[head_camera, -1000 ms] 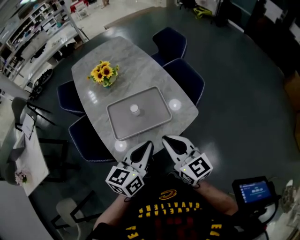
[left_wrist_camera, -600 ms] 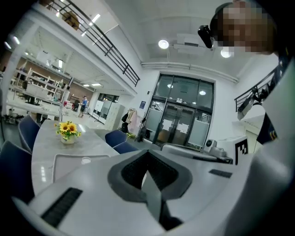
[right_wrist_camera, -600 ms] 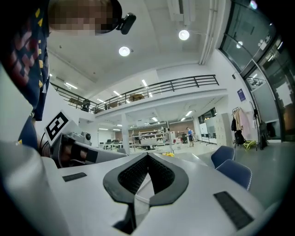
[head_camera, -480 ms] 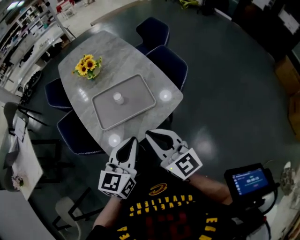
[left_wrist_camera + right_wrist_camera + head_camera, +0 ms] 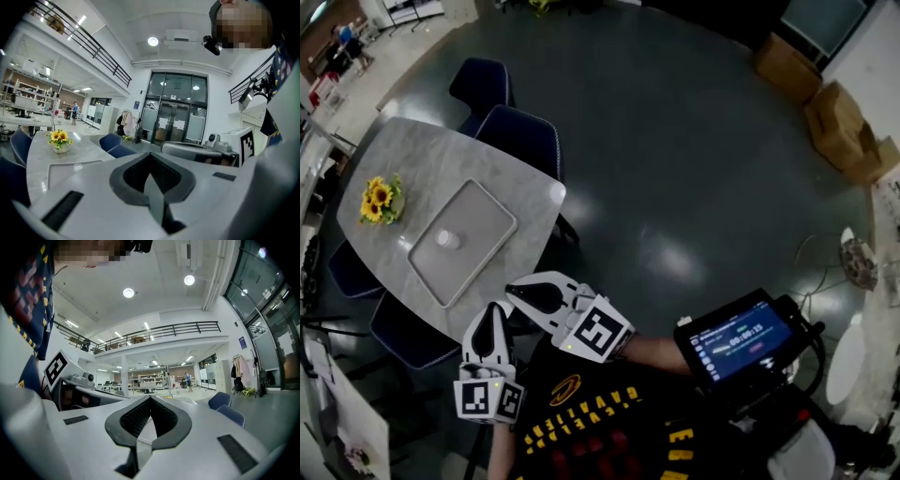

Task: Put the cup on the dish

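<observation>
Close to the person's chest, the left gripper [image 5: 493, 314] and right gripper [image 5: 520, 292] each have their jaws pressed together on nothing, with a screen device [image 5: 741, 339] to the right. Just past their tips runs the near edge of the marble table [image 5: 403, 164], a dark blue chair [image 5: 408, 333] tucked under it beside the left gripper. Farther on, the white cup [image 5: 445, 239] stands upright in the grey dish [image 5: 483, 220], well apart from both pairs of jaws, with sunflowers [image 5: 379, 199] beyond.
</observation>
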`<state>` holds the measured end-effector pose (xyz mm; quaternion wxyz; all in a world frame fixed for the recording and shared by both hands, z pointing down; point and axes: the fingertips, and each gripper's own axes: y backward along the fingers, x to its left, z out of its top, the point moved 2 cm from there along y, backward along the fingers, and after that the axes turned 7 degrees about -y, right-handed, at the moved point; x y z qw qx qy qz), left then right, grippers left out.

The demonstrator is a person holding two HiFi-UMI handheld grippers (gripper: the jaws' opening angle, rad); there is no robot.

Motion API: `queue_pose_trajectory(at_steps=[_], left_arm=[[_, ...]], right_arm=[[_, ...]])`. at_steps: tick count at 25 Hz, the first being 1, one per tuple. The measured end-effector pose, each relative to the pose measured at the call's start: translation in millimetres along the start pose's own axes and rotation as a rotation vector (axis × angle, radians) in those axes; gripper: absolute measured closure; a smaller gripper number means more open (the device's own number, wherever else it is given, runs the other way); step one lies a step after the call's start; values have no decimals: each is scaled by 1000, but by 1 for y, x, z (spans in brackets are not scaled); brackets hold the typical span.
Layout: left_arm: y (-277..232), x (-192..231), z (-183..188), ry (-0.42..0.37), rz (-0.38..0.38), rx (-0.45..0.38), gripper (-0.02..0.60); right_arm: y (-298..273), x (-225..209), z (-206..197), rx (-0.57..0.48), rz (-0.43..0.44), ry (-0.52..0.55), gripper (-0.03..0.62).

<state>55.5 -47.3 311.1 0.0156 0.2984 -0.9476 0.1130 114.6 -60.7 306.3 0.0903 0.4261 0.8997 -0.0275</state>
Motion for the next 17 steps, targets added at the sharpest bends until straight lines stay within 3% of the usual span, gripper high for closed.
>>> queue_pose_trajectory(at_steps=[10,17], left_arm=[[-24,-11,-4,-37,-72,14,580],[-26,-22,-8,-52,-79,46,580]], right_arm=[[10,-20,2,-76,-53,4,586],[25,-29,-11,-38,-89,-57,586]])
